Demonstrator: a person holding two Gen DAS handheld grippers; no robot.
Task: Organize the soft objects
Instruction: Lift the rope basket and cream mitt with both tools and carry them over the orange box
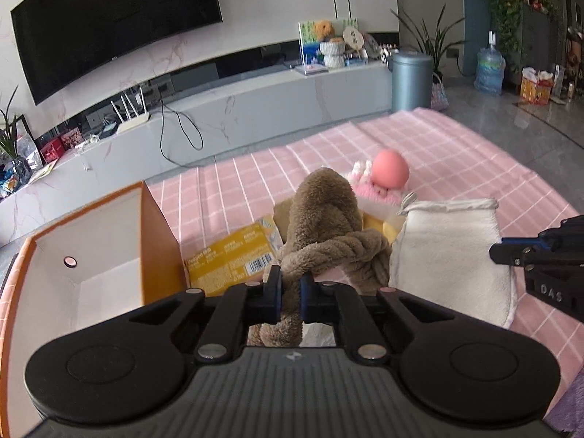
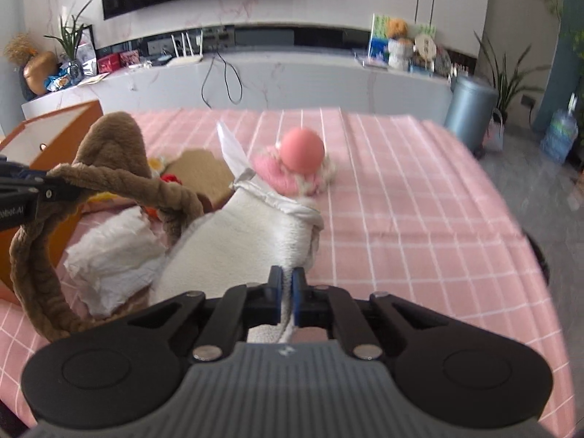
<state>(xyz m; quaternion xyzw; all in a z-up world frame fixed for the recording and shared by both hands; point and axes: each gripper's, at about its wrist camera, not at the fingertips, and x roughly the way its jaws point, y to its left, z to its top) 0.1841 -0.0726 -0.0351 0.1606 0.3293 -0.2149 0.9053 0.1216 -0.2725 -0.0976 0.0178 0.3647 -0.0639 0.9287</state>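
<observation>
Left tongs (image 1: 291, 294) were clamped on a twisted plush strand of the brown plush toy (image 1: 321, 219), which was lifted off the cloth, its looped limbs hanging below. Right tongs (image 2: 287, 297) were pinched shut on the edge of the white fleece pouch (image 2: 248, 241), whose body rested on the pink checked cloth (image 2: 401, 200).

Step in hand was judged to be carrying the brown toy to the orange box (image 1: 109, 248), open-topped and just to the left. Advice: the toy should be raised until the dangling loops clear the box wall, then released over the middle, not the rim. The pouch grip should be kept slack so the two items are not dragged together.

Materials: brown toy of shaggy pile, rope-like twisted limbs, floppy. Pouch of short white fleece with a hemmed mouth and a sewn tag. Crumpled white tissue (image 2: 109, 255) lay beside it. Further out, a smooth pink ball (image 2: 302, 149) sat on a fluffy pink knit piece (image 2: 277, 179). A yellow printed packet (image 1: 233, 259) lay flat beside the box.
</observation>
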